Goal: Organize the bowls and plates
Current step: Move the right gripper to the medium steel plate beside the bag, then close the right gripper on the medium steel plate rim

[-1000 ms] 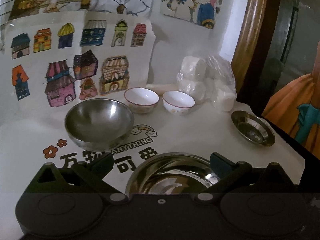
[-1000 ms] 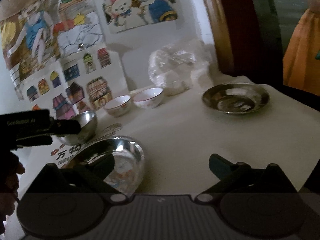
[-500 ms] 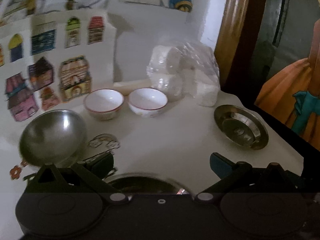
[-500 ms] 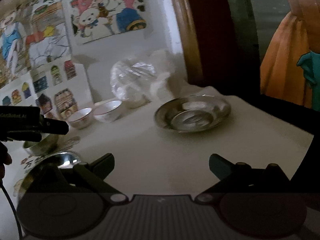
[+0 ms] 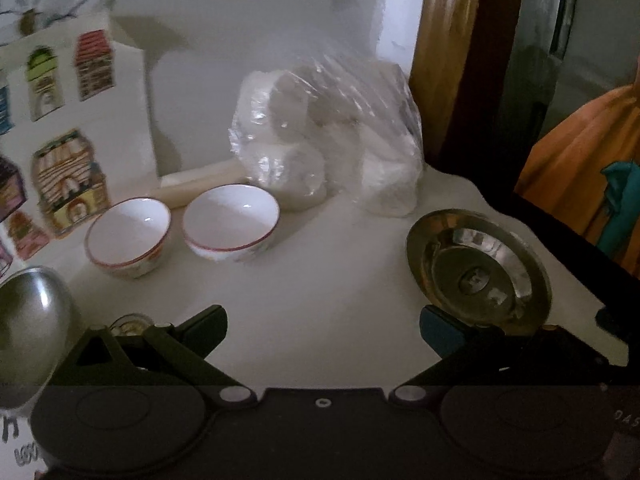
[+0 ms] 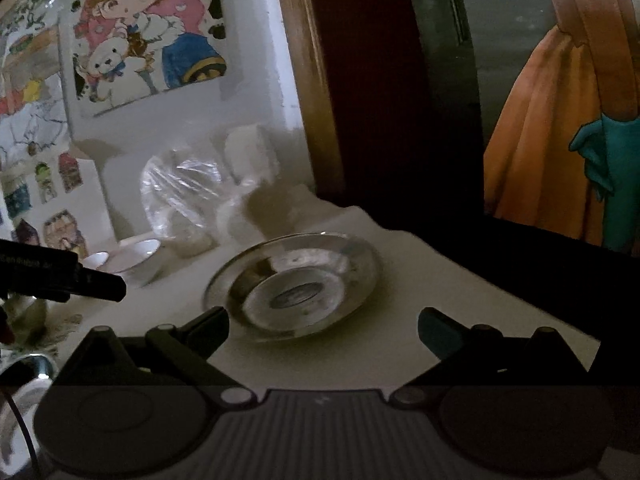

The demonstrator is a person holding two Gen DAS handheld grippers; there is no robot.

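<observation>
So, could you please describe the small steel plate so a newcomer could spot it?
Find the wooden door frame at the table's far right. Before it, past the plastic bag, sits the small steel plate, alone: flat and metallic, unlike the two white ceramic bowls.

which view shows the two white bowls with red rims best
The left wrist view: both white red-rimmed ceramic bowls sit whole, side by side, with their insides visible. The right wrist view shows them small, dim and partly hidden behind the left tool.

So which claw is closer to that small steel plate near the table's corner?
The right claw, by my reading. The small steel plate sits just ahead of it, between its open fingers. The left claw is further left, with the plate off beyond its right finger.
</observation>
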